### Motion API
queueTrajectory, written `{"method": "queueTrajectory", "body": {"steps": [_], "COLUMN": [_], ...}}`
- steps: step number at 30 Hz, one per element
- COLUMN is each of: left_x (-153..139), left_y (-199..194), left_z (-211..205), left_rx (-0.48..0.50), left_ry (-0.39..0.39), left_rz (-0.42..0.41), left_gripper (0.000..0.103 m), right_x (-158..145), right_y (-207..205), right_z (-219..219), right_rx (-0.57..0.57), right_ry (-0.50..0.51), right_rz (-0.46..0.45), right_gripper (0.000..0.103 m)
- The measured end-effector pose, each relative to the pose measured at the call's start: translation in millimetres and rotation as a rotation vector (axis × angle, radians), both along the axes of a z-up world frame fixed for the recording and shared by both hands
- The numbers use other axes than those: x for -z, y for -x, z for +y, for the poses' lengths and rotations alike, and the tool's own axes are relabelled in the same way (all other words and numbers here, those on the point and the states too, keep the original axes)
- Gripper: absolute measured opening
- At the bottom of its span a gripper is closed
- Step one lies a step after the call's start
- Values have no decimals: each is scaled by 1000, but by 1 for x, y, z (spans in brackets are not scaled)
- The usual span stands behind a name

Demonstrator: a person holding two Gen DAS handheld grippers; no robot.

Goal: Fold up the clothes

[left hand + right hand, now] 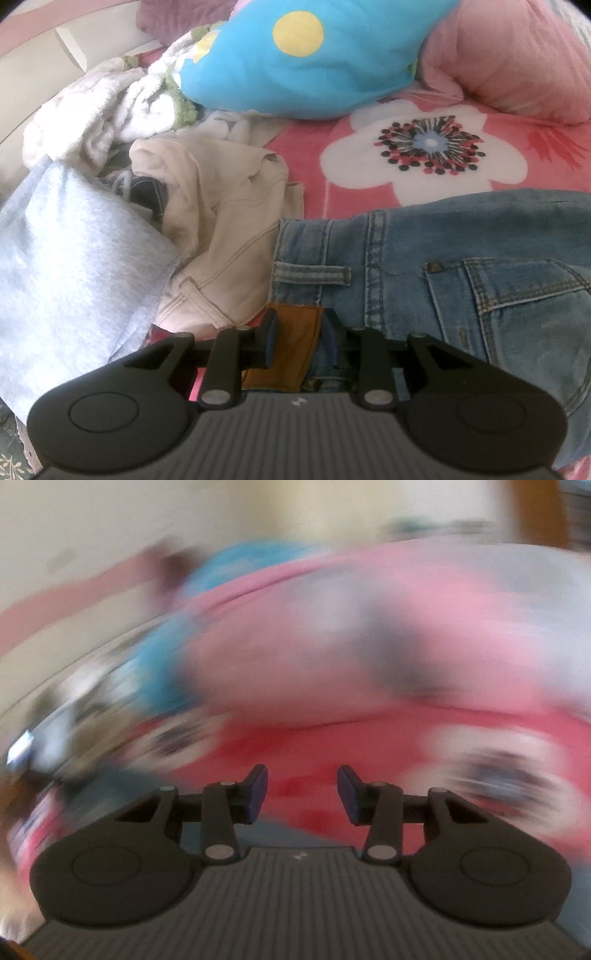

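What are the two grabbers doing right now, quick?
Left gripper: shut on the jeans at the waistband, by the brown patch.
Right gripper: open, holding nothing.

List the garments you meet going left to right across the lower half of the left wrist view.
Light blue-grey garment → cream garment → jeans, with their brown waistband patch between the left gripper fingers.

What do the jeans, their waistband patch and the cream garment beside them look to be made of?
Jeans: faded blue denim, with tan double stitching and a rivet at the pocket.
Waistband patch: brown, smooth, probably leather or an imitation.
Cream garment: soft matte cotton-like knit, seamed and rumpled; the exact fibre is unclear.
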State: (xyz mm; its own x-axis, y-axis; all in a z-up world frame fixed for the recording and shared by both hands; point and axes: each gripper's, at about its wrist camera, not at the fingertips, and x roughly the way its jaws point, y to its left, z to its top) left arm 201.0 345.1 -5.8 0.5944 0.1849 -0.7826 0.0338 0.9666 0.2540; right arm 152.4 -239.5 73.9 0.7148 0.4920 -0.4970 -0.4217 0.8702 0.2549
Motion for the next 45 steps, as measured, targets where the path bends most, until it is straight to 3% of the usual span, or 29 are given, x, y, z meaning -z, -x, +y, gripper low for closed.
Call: {"method": "queueTrajectory", "body": {"steps": [3, 6, 9, 12, 15, 18, 20, 22, 27, 36, 39, 45], "left_x": [0, 1, 2, 2, 3, 3, 4, 4, 3, 1, 0, -3], "left_y": [0, 0, 1, 2, 1, 0, 0, 0, 0, -1, 0, 0], "left_z": [1, 1, 2, 3, 3, 2, 2, 1, 1, 2, 2, -2], "left_rx": [15, 26, 35, 38, 40, 39, 39, 38, 40, 20, 17, 22], "left_ry": [1, 0, 1, 6, 5, 4, 2, 1, 1, 14, 19, 1], "left_rz": [2, -2, -9, -14, -18, -18, -18, -17, -19, -17, -22, -37], "left_gripper": [29, 29, 29, 29, 30, 30, 30, 30, 30, 29, 30, 30], "right_x": [21, 46, 65, 80, 87, 93, 98, 98, 83, 38, 43, 86], "right_y": [-41, -77, -100, -122, -122, -118, -119, -118, -109, -111, -121, -137], "right_z": [84, 144, 177, 188, 193, 192, 188, 184, 175, 176, 179, 178], "right_rx": [-292, -460, -516, -560, -600, -597, -574, -550, -470, -423, -406, -360], "right_ry": [32, 93, 155, 149, 157, 158, 150, 129, 57, 61, 89, 130], "right_rz": [74, 151, 202, 284, 303, 300, 309, 305, 252, 104, 97, 161], "right_gripper": [40, 40, 39, 38, 37, 24, 6, 2, 0, 0, 0, 0]}}
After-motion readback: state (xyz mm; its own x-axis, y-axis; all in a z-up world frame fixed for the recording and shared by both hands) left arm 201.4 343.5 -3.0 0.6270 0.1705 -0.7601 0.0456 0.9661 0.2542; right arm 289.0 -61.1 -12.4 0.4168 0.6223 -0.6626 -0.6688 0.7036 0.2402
